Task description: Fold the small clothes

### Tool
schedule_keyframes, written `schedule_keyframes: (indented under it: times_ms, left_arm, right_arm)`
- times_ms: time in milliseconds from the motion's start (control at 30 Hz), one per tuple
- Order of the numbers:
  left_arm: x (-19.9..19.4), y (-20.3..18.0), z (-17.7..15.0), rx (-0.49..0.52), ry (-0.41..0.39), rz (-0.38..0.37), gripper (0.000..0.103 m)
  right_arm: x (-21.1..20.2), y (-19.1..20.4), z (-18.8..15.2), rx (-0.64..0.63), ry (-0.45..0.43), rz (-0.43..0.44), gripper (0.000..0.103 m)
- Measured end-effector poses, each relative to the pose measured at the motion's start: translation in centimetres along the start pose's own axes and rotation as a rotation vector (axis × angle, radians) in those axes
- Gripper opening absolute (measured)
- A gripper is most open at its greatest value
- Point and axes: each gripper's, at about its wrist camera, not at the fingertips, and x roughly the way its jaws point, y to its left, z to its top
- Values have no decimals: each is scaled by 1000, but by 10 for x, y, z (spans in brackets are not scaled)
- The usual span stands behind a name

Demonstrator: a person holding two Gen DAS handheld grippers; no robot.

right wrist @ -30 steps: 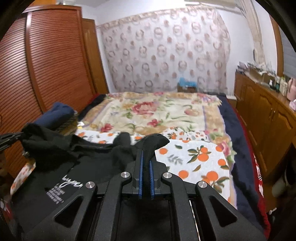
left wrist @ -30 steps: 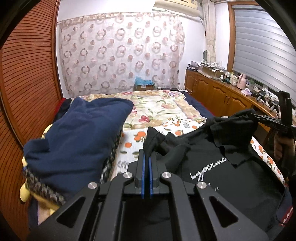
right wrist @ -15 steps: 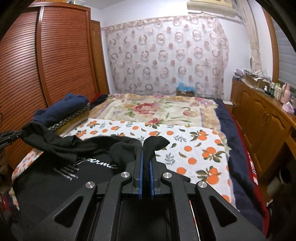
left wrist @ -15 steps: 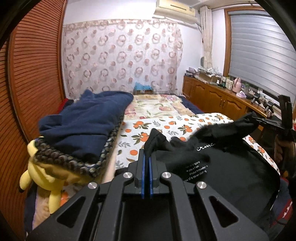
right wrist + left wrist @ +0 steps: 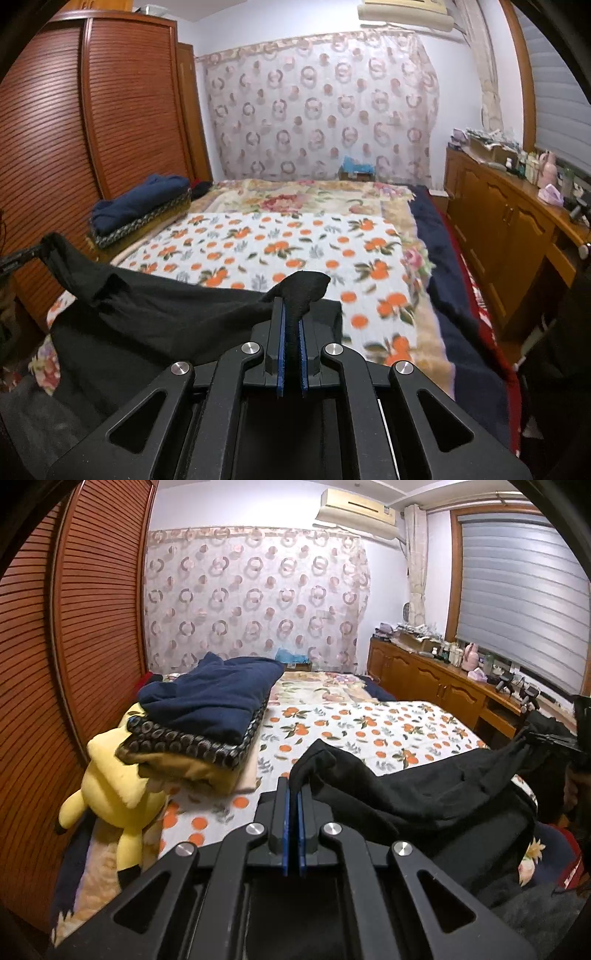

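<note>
Evidently both corners of the black shirt point(image 5: 424, 794) were pinched; the left hand-held gripper point(image 5: 294, 794) was closed on one bunched corner, the cloth poking out past its blue pads point(image 5: 284, 827); the right hand-held gripper point(image 5: 291, 325) was clamped on the other corner, a tuft of fabric standing up between its pads point(image 5: 280, 347). The shirt hung stretched between the two, sagging in the middle, over the near end of the bed point(image 5: 295, 236); its lower part draped down past the bed's near edge, and whether it touched the orange-print sheet point(image 5: 369, 727) could not be told. In the left wrist view the right hand-held gripper showed dark at the far right edge with the shirt's corner drawn into it; in the right wrist view the left one showed only as a dark tip at the far left edge.

On the bed, along its side nearest the wardrobe point(image 5: 122, 122), lay a stack of folded clothes point(image 5: 207, 716), a navy piece on top, a dark ring-patterned one under it, a mustard one lowest; a yellow plush toy point(image 5: 110, 790) leaned against the stack's near end, at the bed's edge. Beyond the bed hung a ring-patterned curtain point(image 5: 321, 103); on the side of the bed away from the wardrobe stood a wooden cabinet point(image 5: 509, 221) with small bottles on top.
</note>
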Motion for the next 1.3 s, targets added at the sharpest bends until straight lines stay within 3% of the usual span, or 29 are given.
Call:
schedule_keyframes:
  times_ms: [167, 333, 500, 533, 567, 667, 833, 900, 1100, 1300]
  left_arm:
    - [-4, 3, -19, 11, 51, 6, 1]
    - [17, 13, -41, 0, 152, 15, 2]
    - [8, 23, -38, -14, 114, 61, 7]
    - [6, 26, -36, -16, 102, 67, 21]
    - [3, 30, -31, -24, 82, 73, 42]
    - [4, 37, -20, -26, 61, 69, 56]
    - [28, 38, -10, -20, 79, 69, 57]
    - [42, 37, -9, -19, 101, 58, 57]
    - [88, 28, -8, 18, 187, 18, 57]
    - [122, 26, -13, 15, 271, -9, 57]
  right_arm:
    - [-17, 0, -15, -10, 37, -13, 3]
    - [4, 0, -40, -14, 138, -43, 4]
    - [6, -5, -46, -14, 140, -60, 6]
    - [1, -4, -43, -22, 122, -56, 8]
    - [-3, -3, -40, -30, 109, -55, 9]
    - [-12, -4, -30, -29, 80, -71, 16]
    - [-18, -7, -19, 8, 32, -121, 41]
    - [-12, -8, -15, 6, 33, -131, 45]
    - [27, -12, -2, -23, 78, -113, 53]
    - [88, -21, -5, -31, 195, -88, 54]
